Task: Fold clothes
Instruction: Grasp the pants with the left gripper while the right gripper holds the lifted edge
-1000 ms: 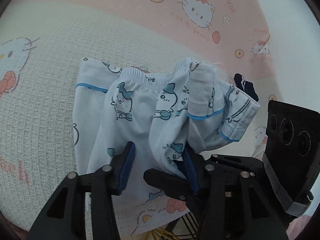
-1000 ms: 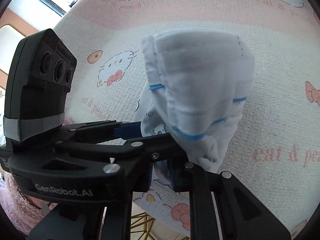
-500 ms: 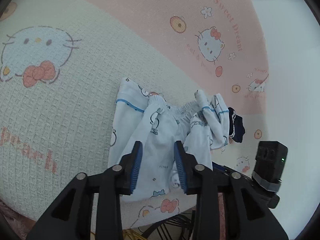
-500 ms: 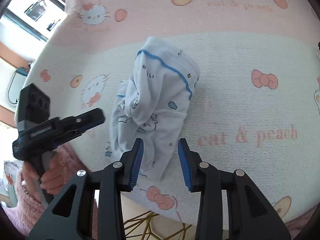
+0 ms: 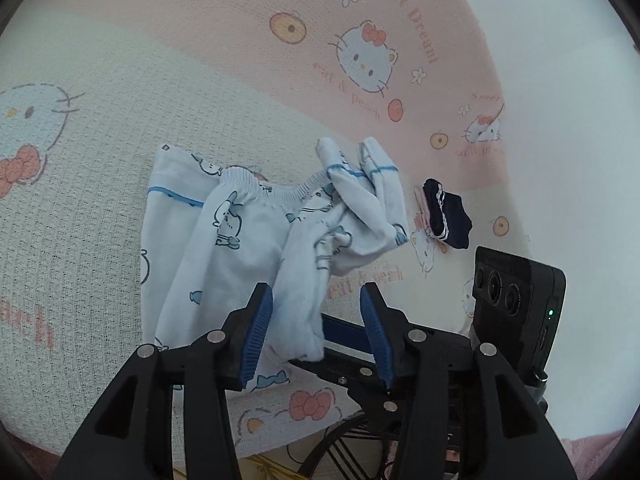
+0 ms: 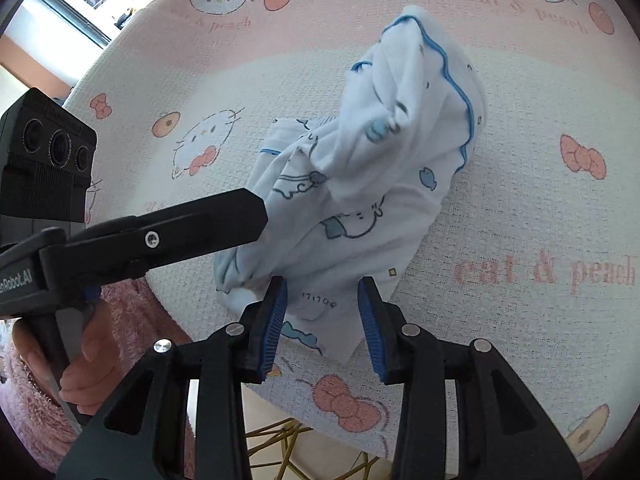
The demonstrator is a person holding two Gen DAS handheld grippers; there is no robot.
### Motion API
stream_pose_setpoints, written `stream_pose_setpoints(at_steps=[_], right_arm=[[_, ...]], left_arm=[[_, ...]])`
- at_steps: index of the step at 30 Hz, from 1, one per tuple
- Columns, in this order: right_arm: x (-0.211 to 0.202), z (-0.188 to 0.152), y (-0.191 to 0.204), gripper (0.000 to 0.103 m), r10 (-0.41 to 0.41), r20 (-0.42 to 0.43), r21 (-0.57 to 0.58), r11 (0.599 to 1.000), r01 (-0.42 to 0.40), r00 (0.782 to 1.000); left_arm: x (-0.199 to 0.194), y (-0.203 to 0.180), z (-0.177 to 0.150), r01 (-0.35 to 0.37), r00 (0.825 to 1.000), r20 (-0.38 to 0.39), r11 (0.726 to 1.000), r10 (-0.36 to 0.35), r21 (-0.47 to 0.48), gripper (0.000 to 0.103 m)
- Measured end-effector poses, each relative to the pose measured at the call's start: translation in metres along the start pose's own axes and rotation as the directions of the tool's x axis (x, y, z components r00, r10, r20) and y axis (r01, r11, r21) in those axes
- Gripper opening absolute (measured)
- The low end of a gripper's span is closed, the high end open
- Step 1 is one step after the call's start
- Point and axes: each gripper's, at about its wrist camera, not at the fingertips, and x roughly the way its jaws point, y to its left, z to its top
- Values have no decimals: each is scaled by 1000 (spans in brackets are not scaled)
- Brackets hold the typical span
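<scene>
A pale blue cotton pair of cartoon-print pyjama shorts with blue piping [image 5: 248,240] is seen lying rumpled near the front edge of a pink-and-cream waffle-weave cat-print cloth [image 5: 100,140]; its elastic waistband faces the far side, with 1 leg bunched up at the right. The left gripper [image 5: 316,332] and right gripper [image 6: 322,320] are both held with jaws parted, nothing clasped, cloth lying loosely between them. A neat fold would be served by 2 opposite edges being pinched and the bunched leg flattened; a small navy garment [image 5: 448,220] lies apart at the right.
</scene>
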Motion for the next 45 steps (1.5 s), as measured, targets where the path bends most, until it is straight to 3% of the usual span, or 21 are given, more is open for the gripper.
stream_pose_setpoints(at_steps=[5, 6, 7, 10, 14, 18, 23, 25, 30, 33, 38, 40, 42, 44, 45], right_arm=[[-2, -1, 24, 41, 3, -7, -120, 993, -3, 1000], [-1, -1, 24, 42, 3, -12, -120, 993, -4, 1000], [0, 0, 23, 42, 6, -17, -115, 993, -8, 1000], [4, 1, 18, 42, 3, -34, -89, 996, -6, 999], [-7, -2, 4, 42, -16, -28, -68, 998, 14, 999], [-18, 1, -7, 42, -90, -9, -47, 995, 89, 996], [-29, 11, -13, 42, -119, 65, 19, 993, 118, 991], [-21, 14, -4, 42, -129, 60, -13, 991, 130, 990], [4, 19, 21, 42, -160, 34, -118, 980, 162, 987], [10, 19, 15, 42, -145, 24, -74, 986, 146, 989], [1, 16, -5, 42, -150, 67, 28, 989, 149, 986], [-7, 17, -8, 42, -167, 111, 49, 985, 163, 980], [-10, 19, -7, 43, -173, 129, 32, 985, 170, 977], [0, 18, -6, 43, -174, 91, 0, 985, 175, 981], [7, 16, -5, 43, -170, 70, -8, 985, 171, 983]], left_arm=[[6, -1, -8, -142, 989, -24, 988, 144, 61, 48], [9, 1, -9, -154, 987, -32, 986, 156, 62, 45], [12, 2, -9, -163, 985, -39, 985, 166, 62, 29], [17, 4, -8, -186, 982, -32, 981, 188, 58, 16], [7, 4, -5, -185, 983, 0, 982, 185, 27, 14], [-18, 17, -2, -99, 994, 39, 990, 103, -105, 14], [-20, 46, -14, -57, 998, -16, 964, 55, -260, 14], [-18, 56, -19, -46, 999, -31, 951, 39, -306, 14], [-26, 53, -23, -116, 993, -42, 953, 108, -279, 14], [-24, 55, -30, -182, 983, -70, 948, 169, -262, 14], [-13, 74, -46, -272, 959, -167, 906, 229, -324, 12], [-19, 72, -46, -307, 949, -167, 898, 266, -314, 12], [-29, 70, -39, -301, 953, -123, 901, 276, -312, 13], [-40, 66, -30, -272, 962, -64, 911, 266, -308, 26], [-41, 63, -25, -247, 969, -41, 925, 245, -290, 49]])
